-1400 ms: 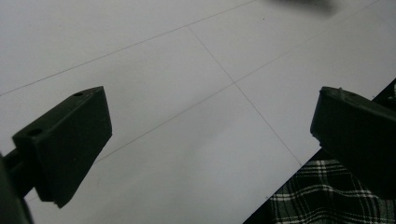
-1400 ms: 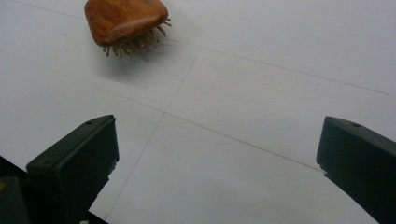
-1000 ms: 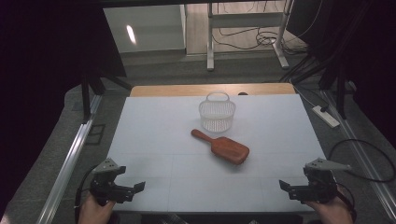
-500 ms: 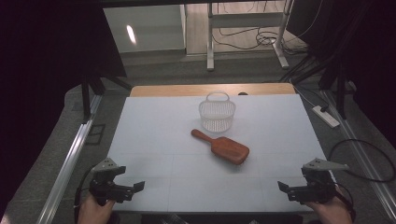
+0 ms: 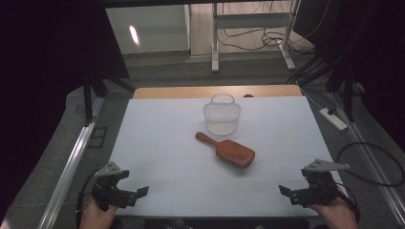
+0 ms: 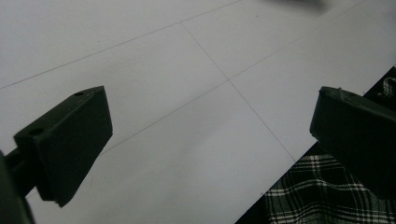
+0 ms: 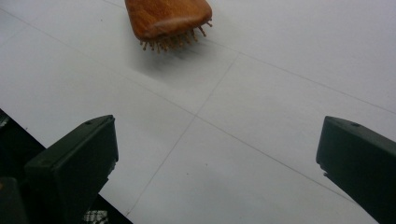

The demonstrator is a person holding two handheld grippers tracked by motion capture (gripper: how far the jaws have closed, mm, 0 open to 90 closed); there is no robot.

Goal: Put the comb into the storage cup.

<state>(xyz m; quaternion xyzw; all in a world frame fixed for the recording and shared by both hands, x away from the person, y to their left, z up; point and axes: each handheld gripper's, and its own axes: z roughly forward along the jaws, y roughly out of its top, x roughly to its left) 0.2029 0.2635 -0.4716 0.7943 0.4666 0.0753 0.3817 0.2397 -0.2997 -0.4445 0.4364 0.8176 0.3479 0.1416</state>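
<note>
wooden hairbrush (image 5: 228, 150) lies bristles down mid worktop (image 5: 157, 124), just in front of white basket (image 5: 222, 116). left tongs (image 5: 136, 193) and right tongs (image 5: 286, 191) sit at near corners, both spread, empty, well apart from brush, which lies between them, farther back.

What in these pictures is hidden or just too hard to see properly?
- Hairbrush: in the right gripper view the top edge cuts off its handle and most of its back.
- Basket: in the high view it is too small to tell if anything lies inside.
- Dark blurred thing: top edge of the left gripper view, cut off and smeared; cannot tell what it is.
- Checked cloth: mostly cut off by the table edge and a jaw.
</note>
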